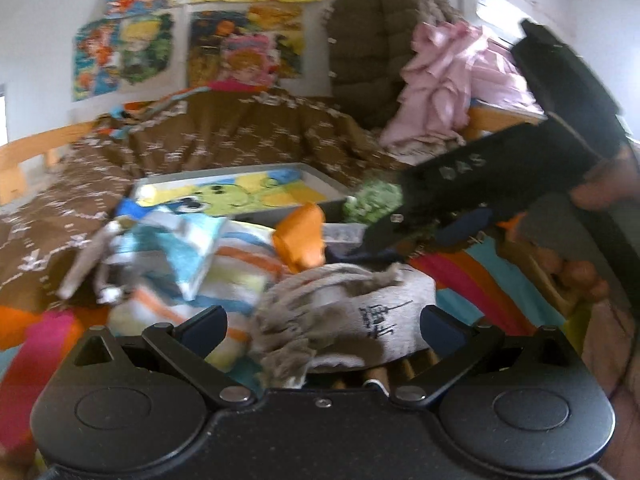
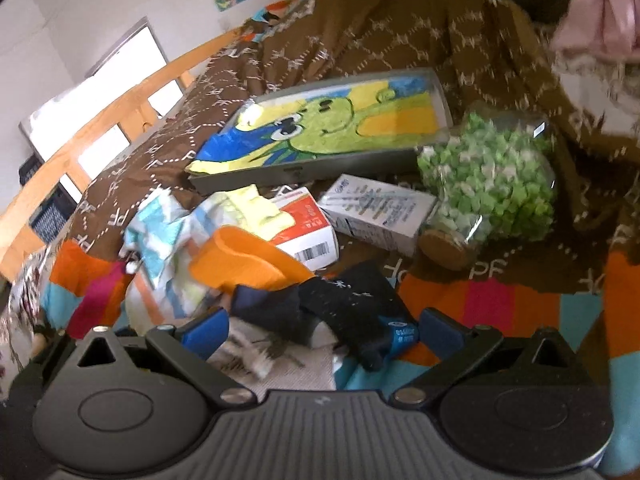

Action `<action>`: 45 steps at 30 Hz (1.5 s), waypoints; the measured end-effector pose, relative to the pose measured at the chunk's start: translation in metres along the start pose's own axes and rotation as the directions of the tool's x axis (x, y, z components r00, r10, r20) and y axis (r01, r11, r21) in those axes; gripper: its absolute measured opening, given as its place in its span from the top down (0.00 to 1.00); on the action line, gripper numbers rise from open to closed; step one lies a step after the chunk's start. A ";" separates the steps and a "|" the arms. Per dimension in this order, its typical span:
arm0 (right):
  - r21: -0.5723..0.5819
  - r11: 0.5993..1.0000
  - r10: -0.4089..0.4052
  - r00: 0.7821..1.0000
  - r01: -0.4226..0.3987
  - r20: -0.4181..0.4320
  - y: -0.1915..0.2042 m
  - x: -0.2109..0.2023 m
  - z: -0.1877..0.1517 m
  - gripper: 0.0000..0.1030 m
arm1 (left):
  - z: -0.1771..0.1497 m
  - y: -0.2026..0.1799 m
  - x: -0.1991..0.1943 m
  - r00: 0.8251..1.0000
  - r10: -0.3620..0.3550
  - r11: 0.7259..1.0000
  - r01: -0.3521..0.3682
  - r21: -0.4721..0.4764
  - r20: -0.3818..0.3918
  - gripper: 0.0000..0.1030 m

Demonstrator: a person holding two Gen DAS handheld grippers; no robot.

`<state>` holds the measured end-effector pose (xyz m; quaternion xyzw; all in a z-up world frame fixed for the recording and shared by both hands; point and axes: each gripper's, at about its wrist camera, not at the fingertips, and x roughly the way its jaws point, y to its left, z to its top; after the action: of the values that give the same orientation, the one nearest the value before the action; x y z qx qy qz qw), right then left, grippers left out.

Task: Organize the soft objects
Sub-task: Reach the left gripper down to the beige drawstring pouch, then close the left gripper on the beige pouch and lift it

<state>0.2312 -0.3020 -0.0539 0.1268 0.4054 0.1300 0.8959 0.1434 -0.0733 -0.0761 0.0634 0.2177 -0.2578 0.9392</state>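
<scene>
Fingers of the left gripper (image 1: 322, 322) stand wide apart, blue pads at 9 and 3 o'clock of a grey fringed cloth (image 1: 344, 320) with dark printed characters. The cloth lies between them on the bed, and neither pad clearly touches it. At 10 o'clock of that cloth sits a striped towel (image 1: 208, 268) in pale blue, orange and yellow, crumpled on itself. An orange piece (image 1: 302, 236) rests just beyond the towel at 1 o'clock of it.

The right gripper (image 2: 322, 326) is likewise spread wide. Between its pads lies a dark sock (image 2: 344, 304) with a blue tag near the right pad; whether the pads press it cannot be told. In the left wrist view this gripper comes in from 3 o'clock as a black body, with part of a hand (image 1: 604, 184) behind it.

Farther up the bed, at 12 o'clock, a grey tray (image 2: 304, 172) holds a picture of a green cartoon figure. Just below it lie two cartons, one white with red (image 2: 308, 224) and one white with blue print (image 2: 376, 208). At 2 o'clock a clear jar (image 2: 488, 180) of green folded bits lies on its side, cork lid toward the camera. A brown patterned blanket (image 2: 360, 32) covers the far bed, and a multicoloured sheet (image 2: 492, 304) shows under the near things. Pink clothing (image 1: 444, 84) is heaped at 1 o'clock in the left view.
</scene>
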 end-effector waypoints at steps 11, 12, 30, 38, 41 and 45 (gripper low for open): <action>0.033 0.999 0.018 0.999 -0.017 -0.039 -0.017 0.029 0.013 0.00 | -0.001 0.000 0.038 0.998 -0.054 0.997 0.055 0.044 -0.039 0.01; 0.027 0.999 0.018 0.999 -0.017 -0.042 -0.017 0.031 0.014 0.00 | -0.001 0.000 0.041 0.997 -0.059 0.997 0.061 0.050 -0.042 0.01; 0.123 0.990 0.085 0.988 -0.069 -0.131 -0.024 0.044 0.009 0.17 | -0.007 0.003 0.045 0.993 -0.058 0.998 0.056 -0.020 -0.103 0.10; 0.153 0.985 0.096 0.985 -0.074 -0.140 -0.026 0.040 0.006 0.30 | -0.010 -0.004 0.046 0.994 -0.035 0.999 0.038 0.035 -0.103 0.21; 0.170 0.983 0.101 0.985 -0.076 -0.139 -0.029 0.036 0.005 0.37 | -0.012 -0.006 0.043 0.996 -0.034 0.999 0.038 0.038 -0.086 0.28; 0.188 0.980 0.099 0.986 -0.073 -0.134 -0.031 0.033 0.004 0.45 | -0.013 -0.013 0.040 0.998 -0.029 0.996 0.034 0.084 -0.062 0.37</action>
<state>0.2594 -0.3208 -0.0844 0.2159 0.4728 0.1398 0.8428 0.1625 -0.1001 -0.1056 0.1077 0.2357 -0.2797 0.9245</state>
